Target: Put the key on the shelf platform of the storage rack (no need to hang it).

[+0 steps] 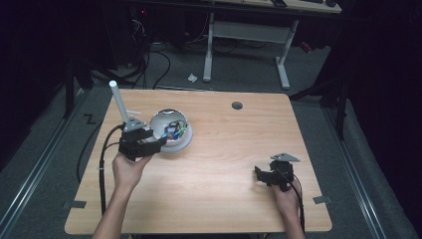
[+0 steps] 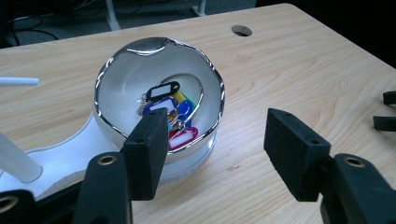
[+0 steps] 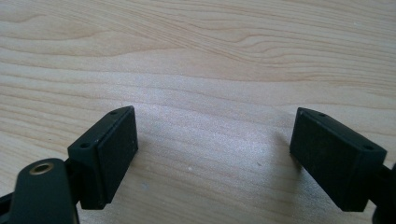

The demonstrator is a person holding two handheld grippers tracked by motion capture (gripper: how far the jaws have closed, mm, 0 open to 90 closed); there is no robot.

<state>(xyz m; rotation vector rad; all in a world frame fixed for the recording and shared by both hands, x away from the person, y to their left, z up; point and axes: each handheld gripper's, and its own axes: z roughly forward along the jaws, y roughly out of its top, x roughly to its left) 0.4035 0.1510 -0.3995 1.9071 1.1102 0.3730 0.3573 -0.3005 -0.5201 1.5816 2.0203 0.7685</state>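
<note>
A rounded bowl (image 2: 159, 95) with a shiny chrome rim is being seen on the left half of the wooden table (image 1: 224, 194), sitting on a white base. Inside it, a bunch of coloured key tags (image 2: 170, 114) on a wire ring is lying: black, blue, yellow, green and pink tags are being made out in the left gripper view. A white rod (image 1: 118, 102) is standing tilted just left of the bowl.

The left gripper (image 2: 215, 151) is being held just beside the bowl's near side, its jaws spread apart with nothing gripped between them; its left pad is being shown in front of the bowl's wall, though whether it is touching cannot be told. In the high view the left gripper (image 1: 157, 144) is being carried by the person's left hand (image 1: 128, 169) at the bowl's left edge.

The right gripper (image 1: 260, 174) is being held well apart from the bowl, low over the table's right part. In its own view, the right gripper (image 3: 215, 154) is being shown with jaws wide apart over bare wood, nothing between them.
</note>
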